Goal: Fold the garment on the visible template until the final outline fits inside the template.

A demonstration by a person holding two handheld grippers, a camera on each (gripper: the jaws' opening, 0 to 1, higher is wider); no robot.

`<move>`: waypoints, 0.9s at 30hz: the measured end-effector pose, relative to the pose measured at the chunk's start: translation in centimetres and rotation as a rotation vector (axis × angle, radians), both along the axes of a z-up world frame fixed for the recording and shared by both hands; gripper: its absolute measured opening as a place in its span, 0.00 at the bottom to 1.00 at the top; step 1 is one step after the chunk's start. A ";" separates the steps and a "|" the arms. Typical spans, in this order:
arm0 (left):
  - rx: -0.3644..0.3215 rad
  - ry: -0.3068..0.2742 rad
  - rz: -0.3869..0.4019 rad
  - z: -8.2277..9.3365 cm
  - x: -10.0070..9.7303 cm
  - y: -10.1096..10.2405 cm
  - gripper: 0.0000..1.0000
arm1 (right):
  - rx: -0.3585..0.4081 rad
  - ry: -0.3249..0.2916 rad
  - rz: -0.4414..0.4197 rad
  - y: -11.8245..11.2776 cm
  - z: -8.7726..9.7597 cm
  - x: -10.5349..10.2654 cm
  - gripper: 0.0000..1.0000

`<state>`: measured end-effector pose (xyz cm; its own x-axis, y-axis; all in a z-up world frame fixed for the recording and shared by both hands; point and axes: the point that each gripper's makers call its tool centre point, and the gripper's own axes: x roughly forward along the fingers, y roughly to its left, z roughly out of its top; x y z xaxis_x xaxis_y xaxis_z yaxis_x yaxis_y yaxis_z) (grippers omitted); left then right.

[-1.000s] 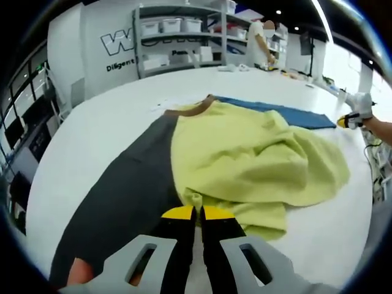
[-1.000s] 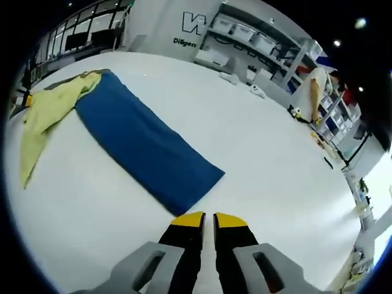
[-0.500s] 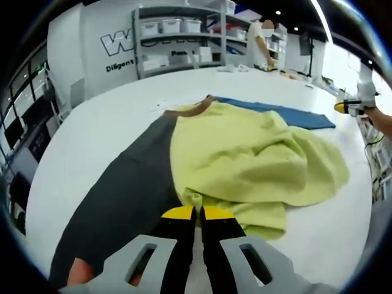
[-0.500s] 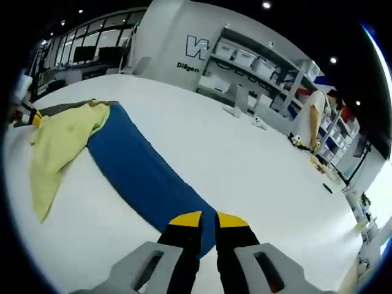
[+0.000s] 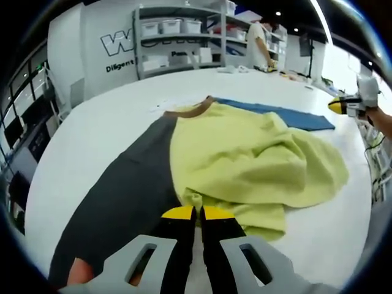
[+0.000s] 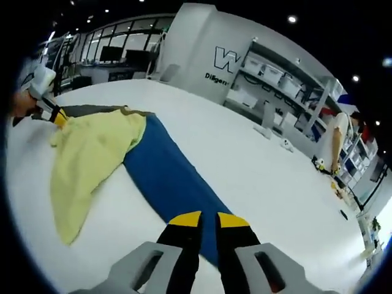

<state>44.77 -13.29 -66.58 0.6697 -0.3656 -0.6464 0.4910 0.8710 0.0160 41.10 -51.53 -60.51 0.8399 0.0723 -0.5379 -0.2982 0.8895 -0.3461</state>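
In the left gripper view, the crumpled yellow-green cloth garment lies mid-frame, overlapping a dark grey flat mat and a long blue mat on the white table; the left gripper has its jaws nearly together, holding nothing, at the garment's lower edge; the right gripper, jaws narrow and empty, hovers over the blue mat at lower centre of the right gripper view.

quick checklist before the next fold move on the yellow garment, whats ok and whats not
1. Left gripper at the yellow garment hem: ok; a grip on the cloth: cannot tell.
2. Right gripper empty, over the blue cloth: ok.
3. Garment flat: not ok, bunched and creased.
4. Outline inside the template: not ok, it spills past the dark cloth and the blue cloth.
5. Everything in view on the white table: ok.
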 end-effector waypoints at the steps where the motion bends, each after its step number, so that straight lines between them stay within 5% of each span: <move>1: 0.000 0.000 0.000 0.0 0.0 0.0 0.00 | 0.000 0.000 0.009 0.5 0.0 0.1 0.06; 14: -0.002 -0.002 0.003 0.2 -0.1 0.1 0.00 | 0.044 -0.010 0.158 8.3 -0.2 0.9 0.06; 27: -0.004 -0.010 0.001 0.4 -0.2 0.0 0.00 | 0.077 -0.014 0.331 16.1 0.0 -1.1 0.16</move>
